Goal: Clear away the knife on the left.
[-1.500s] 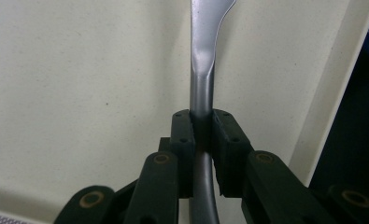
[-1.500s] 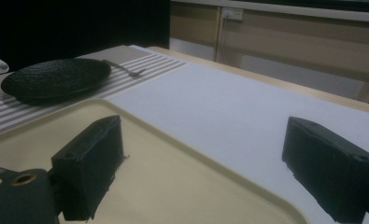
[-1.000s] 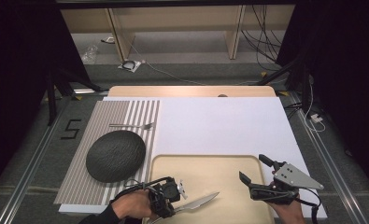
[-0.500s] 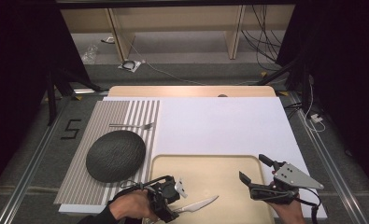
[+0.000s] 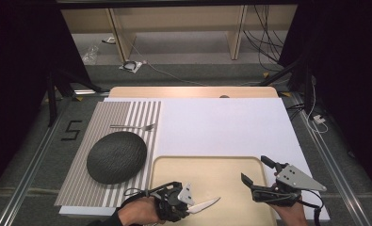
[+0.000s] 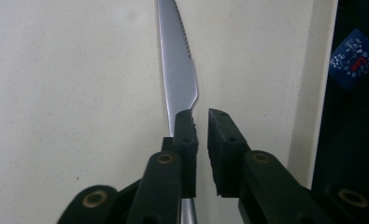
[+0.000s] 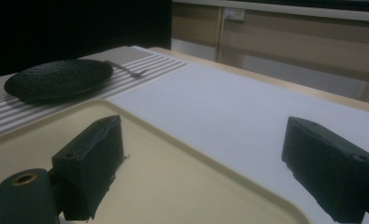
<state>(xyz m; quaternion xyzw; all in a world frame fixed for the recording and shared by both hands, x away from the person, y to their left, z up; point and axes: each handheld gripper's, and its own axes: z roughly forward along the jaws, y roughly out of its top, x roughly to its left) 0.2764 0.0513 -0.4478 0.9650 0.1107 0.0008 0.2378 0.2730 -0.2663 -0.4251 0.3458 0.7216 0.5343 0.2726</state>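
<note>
A table knife (image 5: 205,205) lies over the near left part of a cream tray (image 5: 202,159), its serrated blade pointing right. My left gripper (image 5: 191,204) sits at the knife's handle end. In the left gripper view, the jaws (image 6: 202,116) stand a narrow gap apart with bare tray (image 6: 79,93) showing between them. The knife (image 6: 177,70) runs under the left jaw, not in the gap. My right gripper (image 5: 254,168) hovers wide open over the tray's right side, and nothing sits between its jaws (image 7: 205,140).
A dark textured plate (image 5: 117,157) sits on a striped mat (image 5: 127,113) to the left of the tray, with a fork (image 5: 133,126) beyond it. A white mat (image 5: 221,127) covers the table behind the tray. A low wooden edge borders the far side.
The knife has dipped a little lower toward the tray, and the left hand has drawn slightly toward the near edge. The right gripper has stayed put.
</note>
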